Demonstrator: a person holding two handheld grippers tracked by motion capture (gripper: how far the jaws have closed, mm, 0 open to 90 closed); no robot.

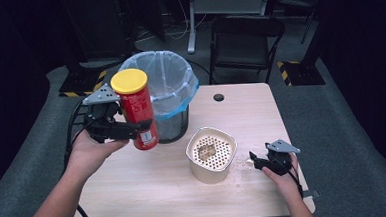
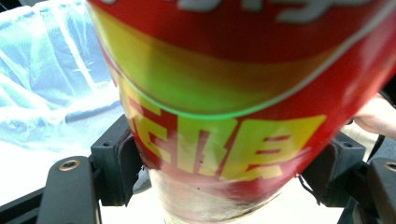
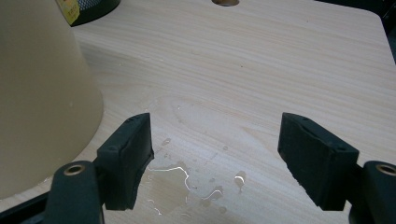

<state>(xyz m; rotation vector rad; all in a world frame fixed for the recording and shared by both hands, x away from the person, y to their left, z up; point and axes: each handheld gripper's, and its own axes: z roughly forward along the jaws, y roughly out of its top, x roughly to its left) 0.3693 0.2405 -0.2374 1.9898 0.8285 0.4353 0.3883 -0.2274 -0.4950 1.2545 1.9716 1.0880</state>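
Note:
A red crisp can [image 1: 138,116] with a yellow lid hangs above the table's left side, tilted a little, with my left gripper [image 1: 132,127] shut on its lower half. In the left gripper view the red can [image 2: 233,107] stands between both black jaws, whose pads press its sides. A cream tub [image 1: 211,155] with a perforated insert sits at the table's middle. My right gripper [image 1: 256,160] rests low on the table just right of the tub, open, with nothing between its fingers. Its own view shows the right gripper [image 3: 215,154] over a small puddle [image 3: 187,179] beside the tub wall [image 3: 42,93].
A black mesh bin [image 1: 167,92] with a light blue liner stands at the table's back, just right of the held can. The table [image 1: 246,110] has a cable hole [image 1: 219,97] at the back. A folding chair [image 1: 245,43] stands beyond the table.

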